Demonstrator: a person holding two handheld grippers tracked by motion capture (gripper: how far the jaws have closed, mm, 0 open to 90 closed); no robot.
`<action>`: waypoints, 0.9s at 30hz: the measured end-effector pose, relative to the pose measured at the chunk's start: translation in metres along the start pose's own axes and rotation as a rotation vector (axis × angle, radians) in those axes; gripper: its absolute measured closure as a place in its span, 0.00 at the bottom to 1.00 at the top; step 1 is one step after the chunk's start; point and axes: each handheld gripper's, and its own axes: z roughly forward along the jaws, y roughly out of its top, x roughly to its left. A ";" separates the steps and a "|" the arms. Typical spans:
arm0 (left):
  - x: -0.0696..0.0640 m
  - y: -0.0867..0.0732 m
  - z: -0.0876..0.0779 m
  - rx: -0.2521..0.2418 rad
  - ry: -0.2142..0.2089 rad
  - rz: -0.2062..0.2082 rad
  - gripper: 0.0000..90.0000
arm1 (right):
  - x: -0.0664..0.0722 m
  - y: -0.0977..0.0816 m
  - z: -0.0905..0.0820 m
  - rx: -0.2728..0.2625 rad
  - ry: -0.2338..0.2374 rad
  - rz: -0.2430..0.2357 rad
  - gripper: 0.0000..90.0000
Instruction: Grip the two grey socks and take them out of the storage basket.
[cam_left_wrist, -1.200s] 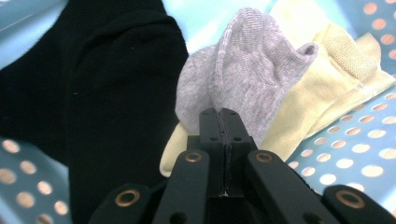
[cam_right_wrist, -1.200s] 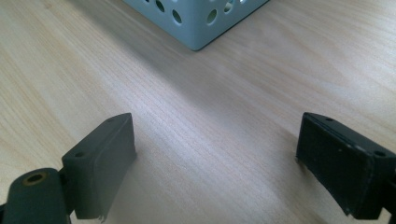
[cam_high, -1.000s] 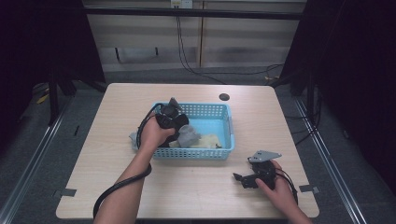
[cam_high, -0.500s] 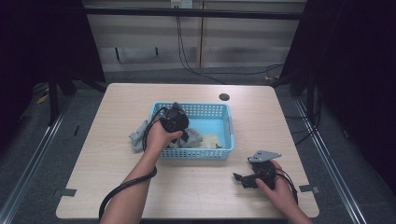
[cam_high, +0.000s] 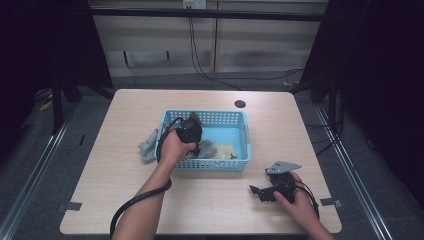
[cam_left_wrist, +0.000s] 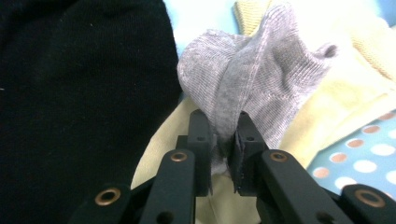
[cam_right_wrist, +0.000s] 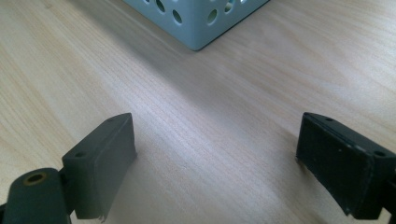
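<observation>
My left gripper (cam_left_wrist: 219, 135) is shut on a fold of a grey sock (cam_left_wrist: 252, 79); its jaws have just been closing on it. The sock lies on a pale yellow sock (cam_left_wrist: 345, 93), beside a black cloth (cam_left_wrist: 79, 93). In the high view the left gripper (cam_high: 196, 141) reaches down into the blue basket (cam_high: 244, 135), where the grey sock (cam_high: 207, 149) and yellow sock (cam_high: 226, 150) lie. My right gripper (cam_high: 260, 192) rests on the table in front of the basket's right corner. In its own view the right gripper (cam_right_wrist: 215, 144) stands open over bare wood.
Another grey sock (cam_high: 148, 145) lies on the table against the basket's left side. A blue polka-dot cloth (cam_left_wrist: 369, 154) sits under the socks. The basket's corner (cam_right_wrist: 196, 18) is just ahead of the right gripper. A dark round hole (cam_high: 240, 104) marks the table's far side.
The left hand has shifted slightly right and down into the basket, and its gripper now pinches the grey sock. The right hand has stayed put.
</observation>
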 end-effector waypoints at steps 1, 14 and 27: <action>0.000 0.000 -0.004 -0.010 0.005 0.000 0.90 | 0.000 0.000 0.000 -0.002 0.000 -0.003 0.12; 0.004 0.000 -0.046 -0.056 0.014 -0.005 0.90 | 0.000 0.000 0.000 -0.002 0.000 -0.004 0.12; 0.018 -0.008 -0.076 -0.069 0.020 -0.030 0.90 | 0.000 0.000 0.000 -0.003 -0.001 0.000 0.12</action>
